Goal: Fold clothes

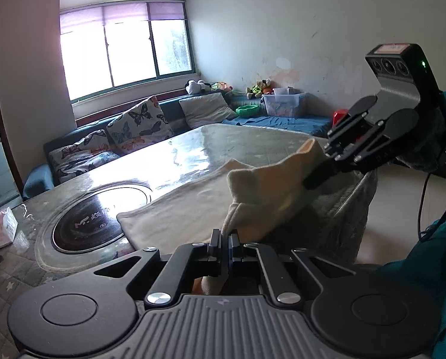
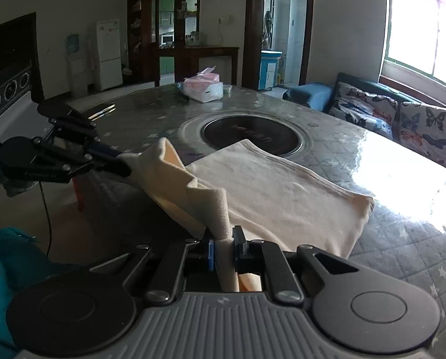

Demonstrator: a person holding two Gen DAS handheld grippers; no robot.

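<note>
1. The left tongs point(image 1: 224, 240) are clamped on a bunched corner of the cream cloth point(image 1: 193, 206), with the fabric pinched between the closed jaws.
2. The right tongs point(image 2: 223, 243) are likewise closed on another corner of the same cloth, and a strip of fabric runs down between their pads.
3. The edge of the cloth between the two tongs is lifted off the table point(image 2: 402, 239) and sags in a fold. The rest of the cloth lies flat on the table, reaching toward the round cooktop point(image 2: 253, 137).
4. The far edge of the cloth overlaps the pale ring around the cooktop and covers part of it.
5. The cooktop is sunk into the middle of the table. The table wears a quilted grey cover with small stars under a shiny clear sheet.
6. Beyond the cooktop, at the far side of the table in the right wrist view, sits a pink tissue pack point(image 2: 203, 86). It is well apart from the cloth.
7. A sofa point(image 1: 82, 149) with butterfly cushions point(image 1: 139, 119) runs along the window side of the table. It is close beside the table but does not touch the cloth.
8. A teal sleeve point(image 1: 432, 263) shows at the near edge, on the side of the cloth away from the cooktop. A black cable point(image 1: 423, 203) hangs there too.
</note>
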